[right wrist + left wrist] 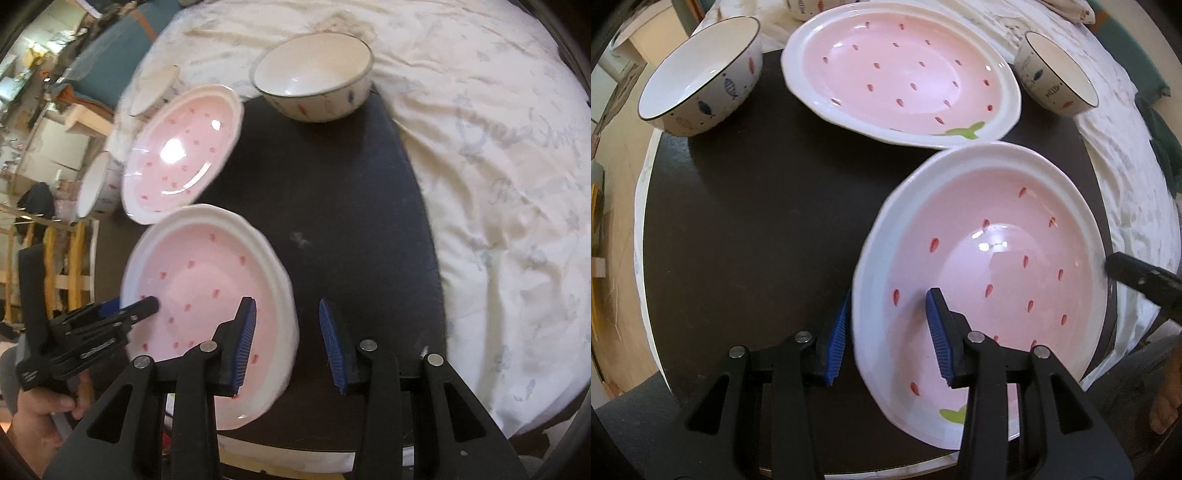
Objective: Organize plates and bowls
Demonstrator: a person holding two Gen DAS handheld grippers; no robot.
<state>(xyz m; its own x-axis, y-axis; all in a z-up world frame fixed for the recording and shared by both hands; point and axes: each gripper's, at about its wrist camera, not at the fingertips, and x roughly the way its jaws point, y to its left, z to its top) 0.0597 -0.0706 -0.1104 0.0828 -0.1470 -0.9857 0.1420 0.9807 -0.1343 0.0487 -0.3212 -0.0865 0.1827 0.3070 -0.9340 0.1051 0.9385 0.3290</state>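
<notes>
Plate [990, 258] rim between left tongs [886, 321].

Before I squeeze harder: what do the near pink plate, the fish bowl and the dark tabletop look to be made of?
Near pink plate: likely glazed ceramic; glossy, with sharp window glints. Fish bowl: probably the same, smooth white glaze, painted fish, dark rim line. Dark tabletop: matte, no reflections; material unclear, maybe laminate or a mat.

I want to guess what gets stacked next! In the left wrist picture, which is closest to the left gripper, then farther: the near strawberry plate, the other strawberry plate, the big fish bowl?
1. Near strawberry plate: its rim sits between the left gripper jaws.
2. Other strawberry plate: ahead, mid-table.
3. Big fish bowl: far left corner.
</notes>
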